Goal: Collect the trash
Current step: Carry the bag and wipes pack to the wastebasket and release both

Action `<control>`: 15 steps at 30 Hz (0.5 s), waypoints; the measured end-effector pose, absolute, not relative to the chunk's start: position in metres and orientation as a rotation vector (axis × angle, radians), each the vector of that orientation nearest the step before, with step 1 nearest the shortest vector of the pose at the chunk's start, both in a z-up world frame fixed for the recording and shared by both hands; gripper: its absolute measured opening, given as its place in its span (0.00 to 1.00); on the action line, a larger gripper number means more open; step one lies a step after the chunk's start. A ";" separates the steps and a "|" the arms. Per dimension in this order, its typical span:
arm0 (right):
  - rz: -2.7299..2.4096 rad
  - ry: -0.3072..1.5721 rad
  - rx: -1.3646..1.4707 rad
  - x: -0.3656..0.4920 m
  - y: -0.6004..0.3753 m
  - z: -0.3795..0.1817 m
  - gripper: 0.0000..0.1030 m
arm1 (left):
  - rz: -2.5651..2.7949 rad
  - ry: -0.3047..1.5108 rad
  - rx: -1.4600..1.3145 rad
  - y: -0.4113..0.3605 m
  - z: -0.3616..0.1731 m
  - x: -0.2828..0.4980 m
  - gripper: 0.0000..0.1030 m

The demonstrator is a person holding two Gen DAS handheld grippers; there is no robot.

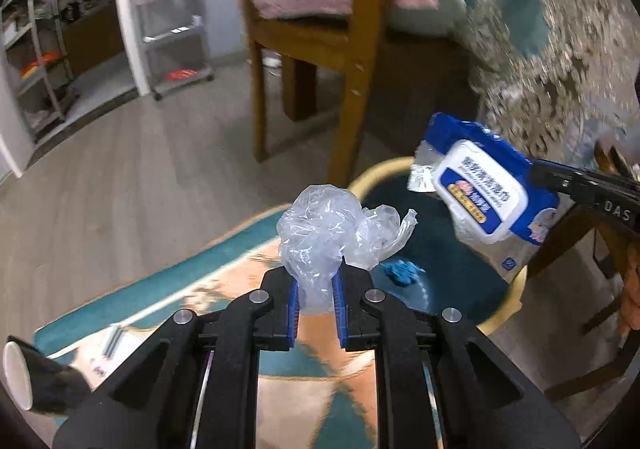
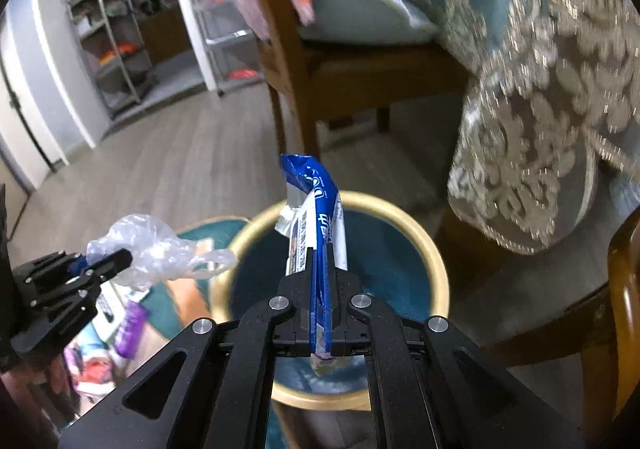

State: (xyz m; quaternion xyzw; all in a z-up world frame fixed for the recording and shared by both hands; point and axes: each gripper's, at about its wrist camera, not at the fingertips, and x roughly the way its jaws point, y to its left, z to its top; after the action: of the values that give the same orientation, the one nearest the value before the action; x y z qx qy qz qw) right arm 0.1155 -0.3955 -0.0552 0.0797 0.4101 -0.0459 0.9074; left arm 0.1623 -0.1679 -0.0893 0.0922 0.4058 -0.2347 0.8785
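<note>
My left gripper (image 1: 317, 277) is shut on a crumpled clear plastic bag (image 1: 336, 229), held just short of the near rim of a round bin. The bin (image 1: 370, 175) has a pale yellow rim and a teal inside, with a blue crumpled scrap (image 1: 402, 273) lying in it. My right gripper (image 2: 321, 261) is shut on a blue and white wet-wipe pack (image 2: 316, 217), held edge-up over the bin (image 2: 434, 253). In the left wrist view the same pack (image 1: 486, 189) hangs over the bin's right side, gripped by the right gripper (image 1: 538, 175). In the right wrist view the left gripper (image 2: 108, 263) with the clear bag (image 2: 156, 249) shows at the left.
A wooden chair (image 1: 352, 61) with a pink cushion stands behind the bin. A lace tablecloth (image 2: 532, 153) hangs down at the right. A teal and orange rug (image 1: 224, 281) lies under the bin, with a paper cup (image 1: 18, 375) and small items at the left. Shelving racks (image 1: 44, 61) stand far left.
</note>
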 end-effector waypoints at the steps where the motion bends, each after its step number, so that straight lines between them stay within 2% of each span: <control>1: -0.101 0.858 0.163 0.116 -0.398 -0.059 0.03 | -0.503 0.854 0.197 -0.175 -0.094 0.163 0.13; 7: -0.124 0.897 0.164 0.116 -0.405 -0.072 0.04 | -0.591 0.871 0.207 -0.207 -0.112 0.158 0.13; 9: -0.130 0.904 0.171 0.116 -0.407 -0.073 0.05 | -0.611 0.875 0.217 -0.215 -0.116 0.155 0.16; 10: -0.132 0.904 0.174 0.116 -0.409 -0.074 0.07 | -0.619 0.875 0.224 -0.218 -0.116 0.154 0.21; 11: -0.137 0.901 0.174 0.116 -0.410 -0.074 0.08 | -0.623 0.872 0.236 -0.220 -0.117 0.152 0.33; 13: -0.156 0.884 0.165 0.112 -0.410 -0.070 0.14 | -0.624 0.860 0.239 -0.222 -0.116 0.151 0.51; 15: -0.161 0.875 0.169 0.110 -0.410 -0.068 0.17 | -0.617 0.842 0.232 -0.219 -0.111 0.150 0.54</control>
State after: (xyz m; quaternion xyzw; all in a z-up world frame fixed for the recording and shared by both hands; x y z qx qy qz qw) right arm 0.1098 -0.4095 -0.0684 0.0816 0.4225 -0.0780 0.8993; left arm 0.1498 -0.2186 -0.1111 0.1106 0.4014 -0.2939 0.8604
